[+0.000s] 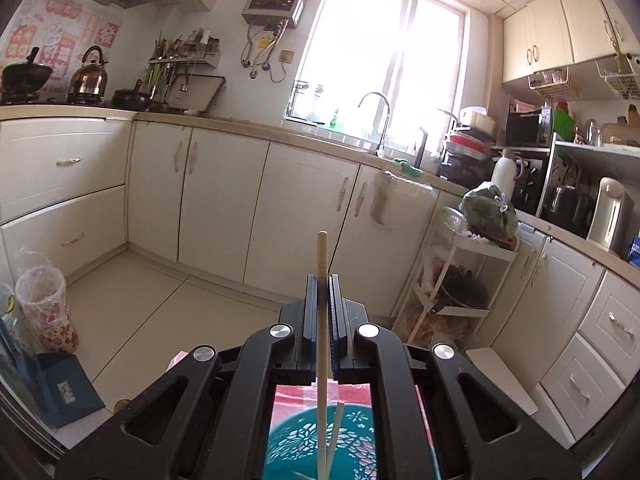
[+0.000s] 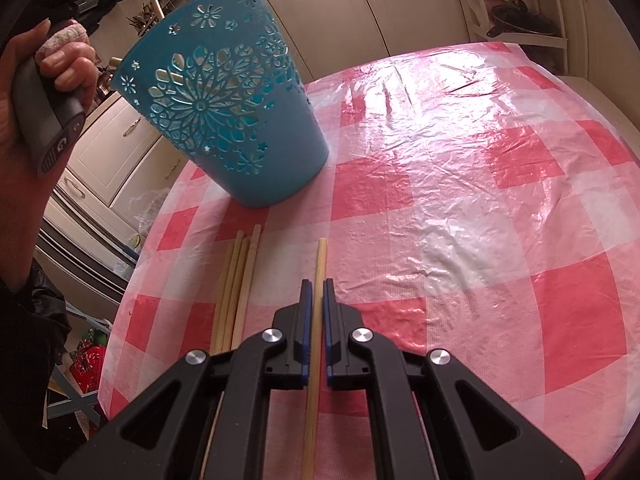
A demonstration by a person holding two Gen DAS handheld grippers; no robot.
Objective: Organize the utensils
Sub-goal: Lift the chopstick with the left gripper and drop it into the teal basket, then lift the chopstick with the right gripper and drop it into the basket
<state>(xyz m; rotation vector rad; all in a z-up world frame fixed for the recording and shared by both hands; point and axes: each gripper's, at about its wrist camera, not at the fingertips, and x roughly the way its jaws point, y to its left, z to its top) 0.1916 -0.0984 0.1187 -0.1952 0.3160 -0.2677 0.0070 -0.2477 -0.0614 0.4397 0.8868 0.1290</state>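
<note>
chopstick [image 1: 322, 320] clamped in left tool [image 1: 322, 280], another chopstick [image 2: 318, 312] in right tool [image 2: 317, 284]

A glossy, crinkled plastic sheet in red-and-white checks [image 2: 460, 184] is seen over the round table. At 11 o'clock on it, a teal bucket of smooth matt plastic with cut-out flower patterns [image 2: 224, 112] is shown. Pale, matt wooden chopsticks [image 2: 236, 280] are laid at 8 o'clock. Matt black plastic arms with polished metal rivets are seen on the right gripper [image 2: 316, 284].
</note>
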